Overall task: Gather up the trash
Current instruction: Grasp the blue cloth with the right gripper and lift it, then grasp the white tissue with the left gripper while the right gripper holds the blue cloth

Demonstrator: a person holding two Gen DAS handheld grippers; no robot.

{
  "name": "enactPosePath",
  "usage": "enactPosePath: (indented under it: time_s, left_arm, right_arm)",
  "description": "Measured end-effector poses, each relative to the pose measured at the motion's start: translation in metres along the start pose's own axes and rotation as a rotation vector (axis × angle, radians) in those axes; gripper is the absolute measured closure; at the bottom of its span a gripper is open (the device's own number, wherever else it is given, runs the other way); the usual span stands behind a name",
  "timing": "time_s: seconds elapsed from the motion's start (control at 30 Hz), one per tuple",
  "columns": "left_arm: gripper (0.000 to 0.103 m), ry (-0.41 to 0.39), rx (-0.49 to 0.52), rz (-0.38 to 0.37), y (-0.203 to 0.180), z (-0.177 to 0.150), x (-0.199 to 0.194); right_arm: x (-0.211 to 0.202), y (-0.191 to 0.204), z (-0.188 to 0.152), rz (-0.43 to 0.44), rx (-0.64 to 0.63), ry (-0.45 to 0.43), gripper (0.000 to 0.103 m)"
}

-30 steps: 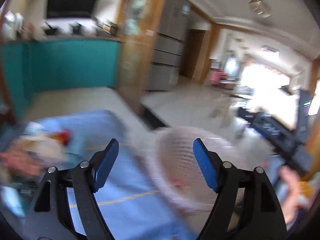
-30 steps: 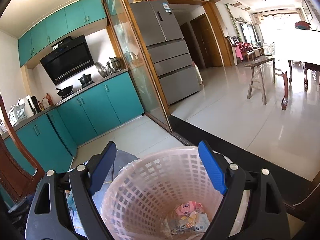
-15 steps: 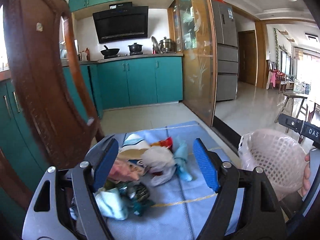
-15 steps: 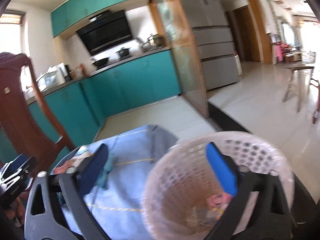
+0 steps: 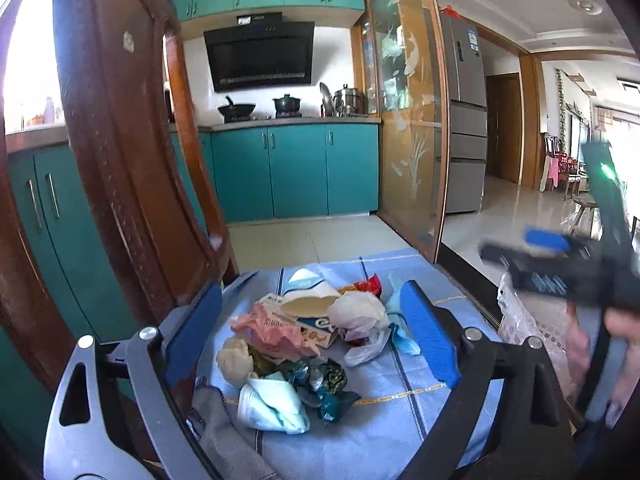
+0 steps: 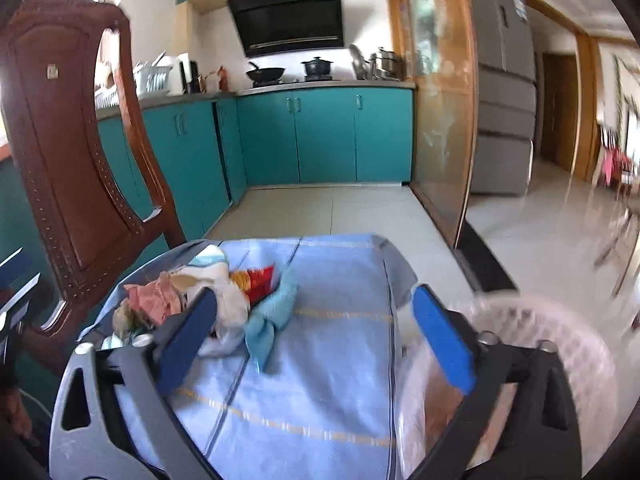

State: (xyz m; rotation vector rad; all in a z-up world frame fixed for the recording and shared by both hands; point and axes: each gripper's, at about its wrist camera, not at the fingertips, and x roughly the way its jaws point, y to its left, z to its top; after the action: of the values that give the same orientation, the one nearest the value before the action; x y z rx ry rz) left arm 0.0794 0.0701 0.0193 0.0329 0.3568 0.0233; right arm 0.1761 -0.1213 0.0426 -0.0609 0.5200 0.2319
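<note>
While both grippers hang over the blue cloth [image 5: 380,432], we note the trash [image 5: 304,344] heaped in one pile on it, toward the wooden chair [image 5: 132,184]. Pile contents: a crumpled pink wrapper [image 5: 272,332], a white bag [image 5: 360,316], a red packet [image 5: 368,284], a pale blue rag [image 6: 272,312], a light blue pouch [image 5: 272,404], dark foil scraps [image 5: 332,380].

Left gripper [image 5: 312,340]: jaws opening, wide apart, framing the pile from above; the pads press on nothing. Released.

Right gripper [image 6: 316,340]: jaws closing, but only bare cloth lies between them; nothing gripped. Its left pad [image 6: 188,336] sits in front of the white bag's edge; we cannot tell if it touches. In the left view this gripper is a dark blur at the right edge, with a hand [image 5: 624,344] on it.

Basket [image 6: 560,352]: pink-white lattice, lined with a clear bag, standing just off the cloth's right edge, well apart from the pile. Blurred in both views; something seems to lie inside, though we cannot make it out.

Behind: teal cabinets [image 5: 296,172], a pan and a pot on the stove, a grey fridge [image 5: 464,120].
</note>
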Motion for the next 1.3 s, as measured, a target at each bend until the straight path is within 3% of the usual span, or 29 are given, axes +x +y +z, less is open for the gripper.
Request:
enactPosePath:
  time_s: [0.03,0.07,0.13,0.2,0.37,0.53,0.63,0.73,0.87,0.97,1.17,1.3]
  left_arm:
    - [0.012,0.014,-0.008,-0.002,0.003,-0.001,0.003]
    - [0.012,0.026,-0.011,0.0,0.005,-0.002,0.005]
    - [0.012,0.057,-0.005,0.015,0.007,-0.007,0.01]
    - [0.012,0.091,0.003,0.023,0.008,-0.01,0.015]
    - [0.012,0.195,-0.009,-0.023,0.019,-0.019,0.031]
    - [0.012,0.228,-0.049,-0.046,0.029,-0.022,0.039]
    - [0.012,0.246,-0.056,-0.065,0.028,-0.025,0.043]
    - [0.012,0.273,-0.044,-0.095,0.022,-0.028,0.047]
    - [0.012,0.326,-0.004,-0.105,0.011,-0.035,0.06]
    - [0.013,0.359,0.001,-0.111,0.008,-0.041,0.069]
    - [0.024,0.466,-0.034,-0.063,0.017,-0.058,0.091]
    - [0.039,0.546,-0.017,-0.026,0.017,-0.07,0.104]
  right_arm:
    - [0.006,0.006,0.01,-0.024,-0.03,-0.007,0.043]
    - [0.011,0.009,0.014,-0.028,-0.033,-0.015,0.047]
    - [0.029,0.004,0.019,0.04,0.034,0.004,0.059]
    - [0.047,-0.006,0.007,0.084,0.119,0.048,0.059]
    - [0.102,-0.018,-0.026,0.1,0.2,0.248,0.059]
    - [0.12,-0.016,-0.029,0.12,0.199,0.268,0.059]
    - [0.131,0.001,-0.033,0.162,0.164,0.323,0.059]
    - [0.147,0.016,-0.034,0.142,0.127,0.337,0.057]
    - [0.171,0.023,-0.043,0.209,0.178,0.403,0.057]
    - [0.169,0.031,-0.043,0.24,0.149,0.403,0.069]
    - [0.146,0.027,-0.04,0.222,0.118,0.381,0.071]
    - [0.13,0.01,-0.039,0.234,0.154,0.371,0.07]
